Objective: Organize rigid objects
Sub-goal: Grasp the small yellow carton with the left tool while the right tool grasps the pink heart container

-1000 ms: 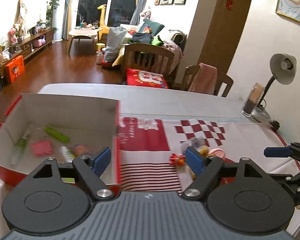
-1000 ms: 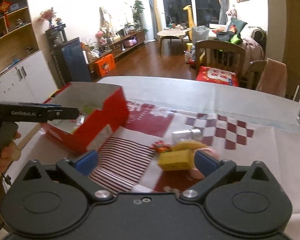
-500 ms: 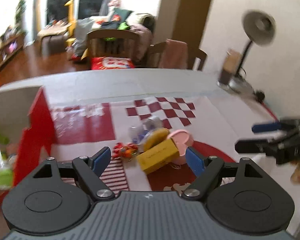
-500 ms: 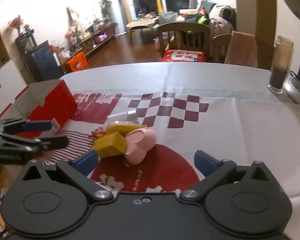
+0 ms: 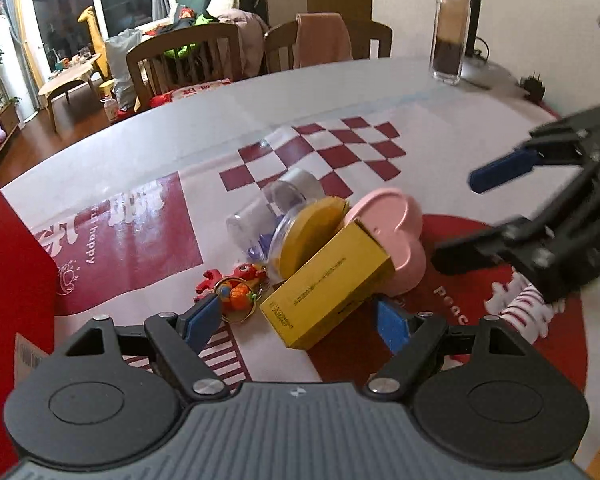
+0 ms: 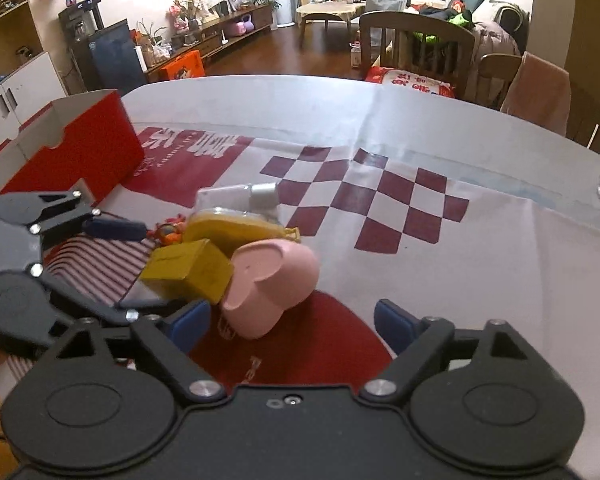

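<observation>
A small pile of objects sits on the table (image 5: 148, 148), on a red-and-white printed cloth (image 5: 140, 232). The yellow box (image 5: 328, 280) lies on its side with its long axis running from the near left up toward the far right in the left wrist view, one short end facing the left gripper (image 5: 296, 322) and the other end propped against the pink heart-shaped container (image 5: 396, 236). That container leans tilted, its flat heart face turned up and toward the left. Behind the box a round case with a yellow lid (image 5: 312, 236) stands on edge, touching the box, and a clear jar with a silver cap (image 5: 284, 196) lies on its side just beyond it. A red and orange keychain toy (image 5: 236, 284) rests just beside the box's near end. The left gripper's fingers are spread apart with the box's near end between them, touching nothing. The right gripper (image 6: 292, 326) also has its fingers wide apart, empty, with the pink container just ahead of its left finger. A red cardboard box (image 6: 80, 152) stands at the left, well apart from the pile.
</observation>
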Available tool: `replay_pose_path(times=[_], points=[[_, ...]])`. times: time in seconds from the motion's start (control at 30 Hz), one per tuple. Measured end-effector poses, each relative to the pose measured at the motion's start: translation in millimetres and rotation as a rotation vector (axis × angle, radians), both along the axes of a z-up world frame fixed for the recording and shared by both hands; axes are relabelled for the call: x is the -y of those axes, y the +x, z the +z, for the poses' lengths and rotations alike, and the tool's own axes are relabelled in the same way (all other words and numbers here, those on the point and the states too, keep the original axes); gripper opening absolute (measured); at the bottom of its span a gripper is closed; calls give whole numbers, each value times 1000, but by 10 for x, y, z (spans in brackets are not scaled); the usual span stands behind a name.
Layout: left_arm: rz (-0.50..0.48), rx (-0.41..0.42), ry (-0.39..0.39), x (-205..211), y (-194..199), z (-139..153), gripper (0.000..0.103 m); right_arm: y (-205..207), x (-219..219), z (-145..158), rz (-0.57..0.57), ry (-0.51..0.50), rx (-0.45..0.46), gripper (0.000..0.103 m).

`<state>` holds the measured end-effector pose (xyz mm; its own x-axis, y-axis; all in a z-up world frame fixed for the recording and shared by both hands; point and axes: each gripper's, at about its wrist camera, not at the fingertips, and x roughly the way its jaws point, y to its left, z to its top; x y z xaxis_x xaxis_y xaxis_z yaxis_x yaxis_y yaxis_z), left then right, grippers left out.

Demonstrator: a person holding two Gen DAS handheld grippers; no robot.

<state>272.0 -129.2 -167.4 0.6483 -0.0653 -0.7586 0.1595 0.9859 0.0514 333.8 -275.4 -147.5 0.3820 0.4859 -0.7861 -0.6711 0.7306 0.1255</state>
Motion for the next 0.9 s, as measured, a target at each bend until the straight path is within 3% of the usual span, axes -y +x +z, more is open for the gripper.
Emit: replay_pose_path(times=[0.2,0.37,0.77,0.9], points=[[-49,31,39,84,-4,-12,81,104,-105,-78,51,-1,-17,74],[-107,32,83,199,20,-39,65,169,-186,-121,79,0,-22,70],[-81,27,173,286,37,-69,49,265,-219,-154,46,60,-54,62],[-53,24,154,258,21,-55,46,258,-162,-76,3,88,-44,43]])
